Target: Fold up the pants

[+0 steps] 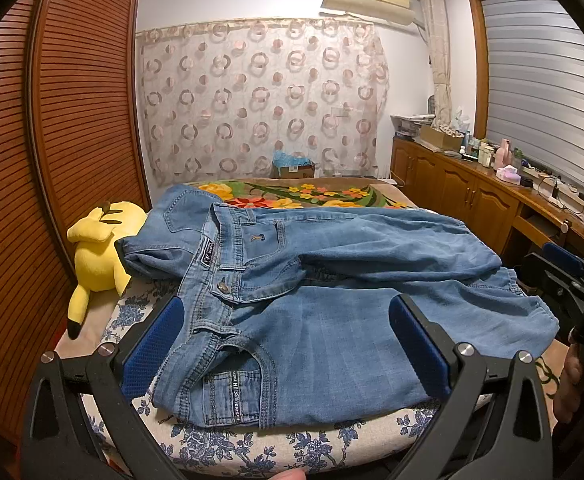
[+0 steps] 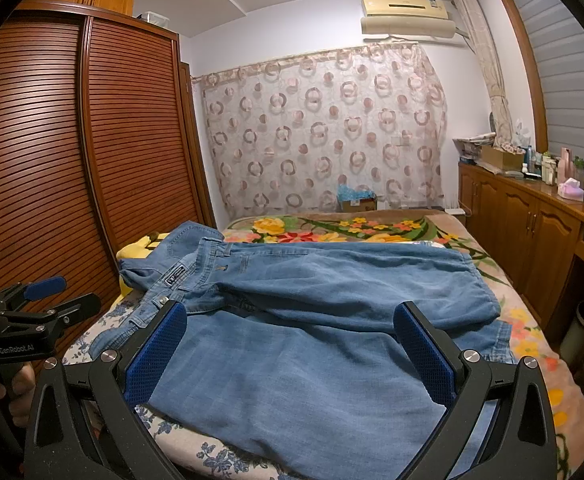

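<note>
Toy [image 1: 100, 248]: one yellow plush, lying at the left edge of the bed, just beside the waistband end of the jeans.
Left gripper [image 1: 288, 344]: jaws spread wide, holding nothing, poised over the waistband and front pocket near the front edge of the bed.
Jeans [image 1: 331, 280]: one pair, light blue, spread across the bed [image 1: 292, 444]; waistband to the left, legs running off to the right.
Done, by the look of it: roughly halved lengthwise, one leg lying loosely over the other; upper layer rumpled and not squared to the lower.
Left to do, as a guess: smoothing and lining up the legs, then folding the length over toward the waistband, once or twice.
Right gripper [image 2: 290, 352]: jaws also spread wide, nothing between them, hovering over the nearer leg, further toward the hem side.
Hands: one seen at each far edge of the two views, wrapped around the other gripper's handle.
Count: one pair of jeans, two grippers, one plush toy, one bed.
</note>
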{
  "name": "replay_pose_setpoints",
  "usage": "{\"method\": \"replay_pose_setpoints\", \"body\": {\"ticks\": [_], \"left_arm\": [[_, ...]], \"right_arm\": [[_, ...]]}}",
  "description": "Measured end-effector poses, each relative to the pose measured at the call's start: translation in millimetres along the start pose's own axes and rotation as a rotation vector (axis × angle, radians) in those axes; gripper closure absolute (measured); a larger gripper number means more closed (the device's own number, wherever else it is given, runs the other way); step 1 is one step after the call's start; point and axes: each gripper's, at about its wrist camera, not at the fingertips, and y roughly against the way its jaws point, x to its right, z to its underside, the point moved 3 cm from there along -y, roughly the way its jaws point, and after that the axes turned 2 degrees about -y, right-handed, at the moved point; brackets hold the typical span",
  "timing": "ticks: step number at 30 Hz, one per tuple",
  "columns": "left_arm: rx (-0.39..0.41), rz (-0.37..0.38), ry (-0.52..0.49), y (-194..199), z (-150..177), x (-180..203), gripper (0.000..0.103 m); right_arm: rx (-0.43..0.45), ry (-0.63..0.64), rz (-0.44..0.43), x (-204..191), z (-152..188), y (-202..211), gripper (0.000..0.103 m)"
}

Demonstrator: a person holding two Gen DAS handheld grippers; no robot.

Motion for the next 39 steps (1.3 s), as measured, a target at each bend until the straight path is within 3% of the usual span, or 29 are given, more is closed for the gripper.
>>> {"method": "replay_pose_setpoints", "body": {"ticks": [39], "left_arm": [[-0.001, 0.006, -0.003, 3.5, -2.7, 9.4, 0.0]], "right_arm": [[-0.005, -0.001, -0.003, 0.2, 0.3, -0.9, 0.0]]}}
